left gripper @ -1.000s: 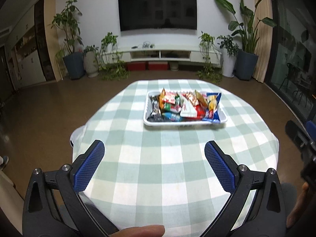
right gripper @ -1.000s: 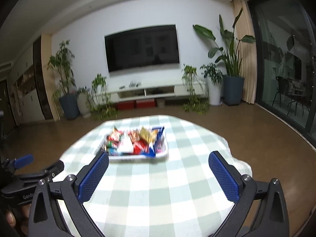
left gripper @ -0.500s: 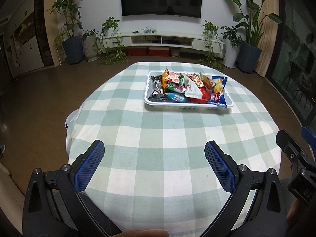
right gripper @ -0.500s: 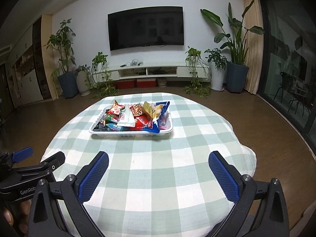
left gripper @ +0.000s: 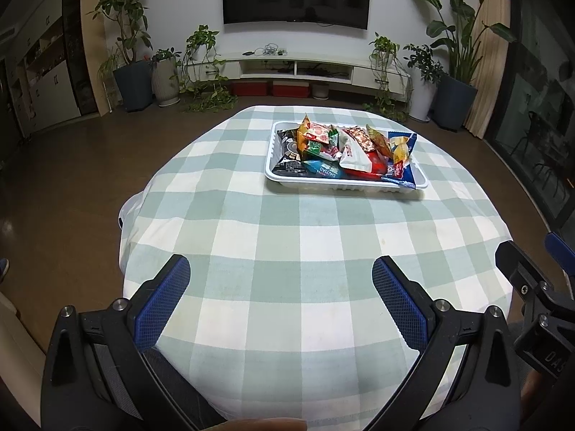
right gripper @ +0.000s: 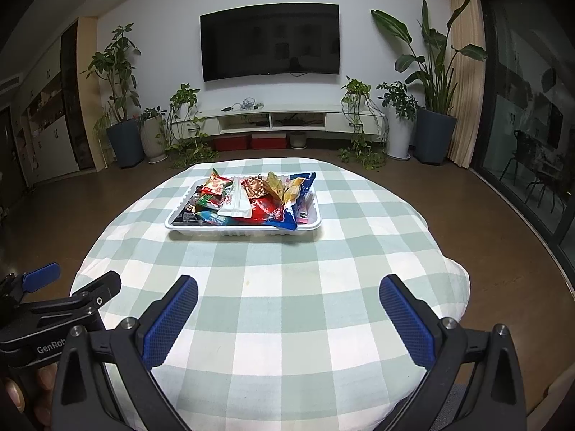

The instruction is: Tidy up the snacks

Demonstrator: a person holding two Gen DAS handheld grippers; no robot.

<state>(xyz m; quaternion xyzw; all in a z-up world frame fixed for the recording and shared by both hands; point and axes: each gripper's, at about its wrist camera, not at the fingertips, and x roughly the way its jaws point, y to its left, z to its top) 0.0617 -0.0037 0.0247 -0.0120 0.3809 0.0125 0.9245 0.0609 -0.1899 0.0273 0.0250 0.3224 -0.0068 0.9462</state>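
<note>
Currently both grippers, left gripper [left gripper: 280,287] and right gripper [right gripper: 287,305], hang spread and empty above the near cloth, with the tray [left gripper: 341,184] of heaped snack packets [left gripper: 345,151] well ahead. Whether sorting is pending or complete cannot be judged; individual packets blur together. Since the earlier frames, both views have tipped downward and the tray sits lower.

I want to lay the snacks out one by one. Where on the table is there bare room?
The checked cloth is bare between the white tray and the near edge, and to the tray's left. The tray itself is crowded with snack packets piled on each other. Both tongs, left and right, are open over the near patch.
</note>
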